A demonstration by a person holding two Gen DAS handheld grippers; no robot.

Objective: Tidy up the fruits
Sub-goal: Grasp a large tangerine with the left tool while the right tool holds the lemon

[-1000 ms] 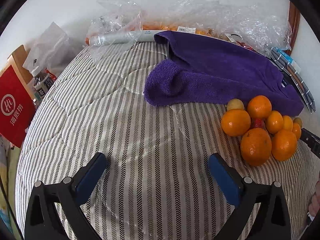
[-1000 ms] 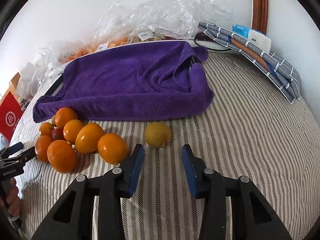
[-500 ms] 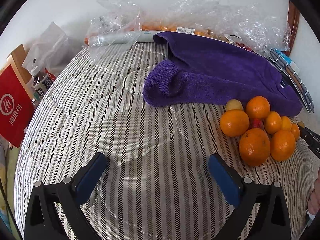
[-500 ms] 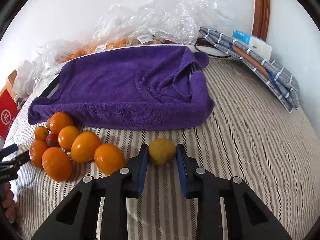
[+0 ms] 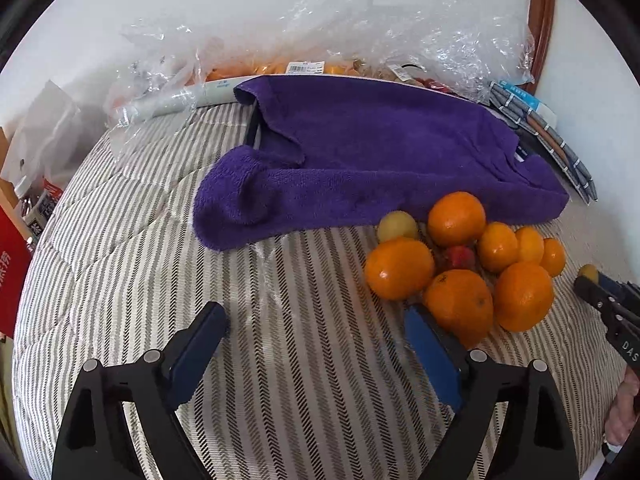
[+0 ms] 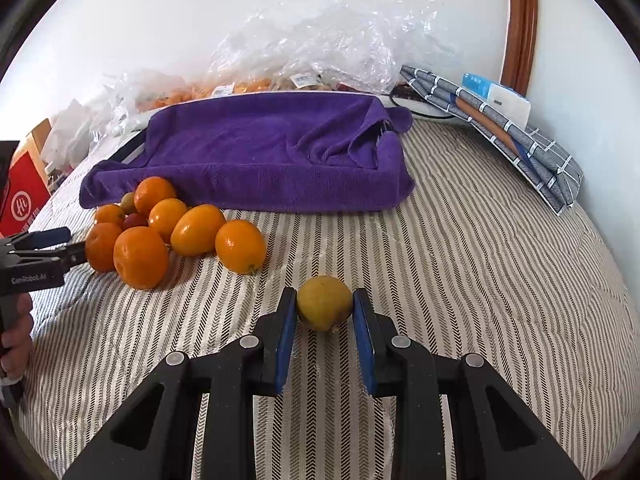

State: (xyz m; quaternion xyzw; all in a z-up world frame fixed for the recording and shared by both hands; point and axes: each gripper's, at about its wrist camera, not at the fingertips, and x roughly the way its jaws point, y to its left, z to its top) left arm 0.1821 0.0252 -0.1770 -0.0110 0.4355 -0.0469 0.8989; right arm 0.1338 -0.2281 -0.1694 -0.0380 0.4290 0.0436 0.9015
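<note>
A pile of oranges (image 5: 460,264) (image 6: 168,232) lies on the striped bed cover, with a small red fruit (image 5: 459,257) and a small yellow fruit (image 5: 397,226) among them. My right gripper (image 6: 325,305) is shut on a yellow lemon (image 6: 325,303), apart from the pile to its right; the lemon also shows in the left wrist view (image 5: 589,271). My left gripper (image 5: 316,332) is open and empty; its right finger (image 5: 430,350) is close to the nearest orange (image 5: 459,306).
A purple towel (image 5: 372,160) (image 6: 272,156) lies over a tray behind the fruit. Clear plastic bags (image 6: 312,56) with more fruit lie along the wall. Folded checked cloths (image 6: 512,132) are at the right, a red box (image 6: 22,196) at the left.
My right gripper has closed on the lemon and drawn it back, away from the towel. My left gripper has moved right and forward, close to the orange pile.
</note>
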